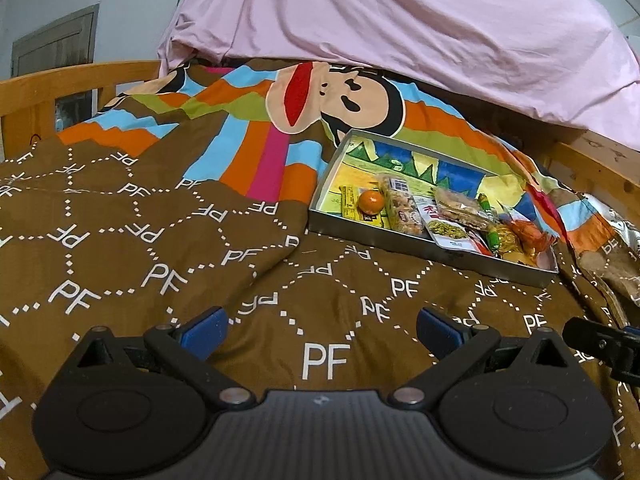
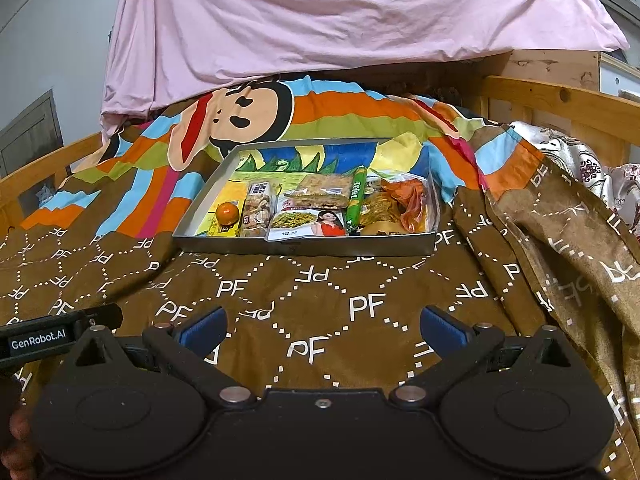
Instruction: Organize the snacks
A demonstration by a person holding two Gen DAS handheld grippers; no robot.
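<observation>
Pink sheet [image 2: 320, 20]: draped high, far beyond both sets of fingers.
Quilt [image 2: 320, 300]: brown, white dotted hexagons, "PF" printed all over; striped panel with a cartoon monkey face [image 2: 240, 116] at the far end. Covers the bed under both grippers.
Bed frame [image 2: 560, 100]: pale wood rails, left and right of the quilt. Grey wall and a door at far left.
Tray [image 2: 304, 246]: shallow, grey metal, painted picture on its floor. Lies on the quilt straight ahead of the right gripper [image 2: 322, 330]; ahead and to the right of the left gripper [image 1: 322, 330].
Snacks, all inside the tray: white packet [image 2: 306, 224] with a woman's picture, its writing too small to read; clear biscuit pack [image 2: 258, 210]; flat bar pack [image 2: 324, 192]; orange wrappers [image 2: 404, 204] at right; green stick [image 2: 355, 200]; yellow box [image 2: 218, 226]; orange fruit [image 2: 228, 213].
Left gripper: blue pads [image 1: 204, 332] wide apart, empty. Its side label reads "GenRobot.AI" in the right view.
Right gripper: pads [image 2: 444, 330] wide apart, empty.
</observation>
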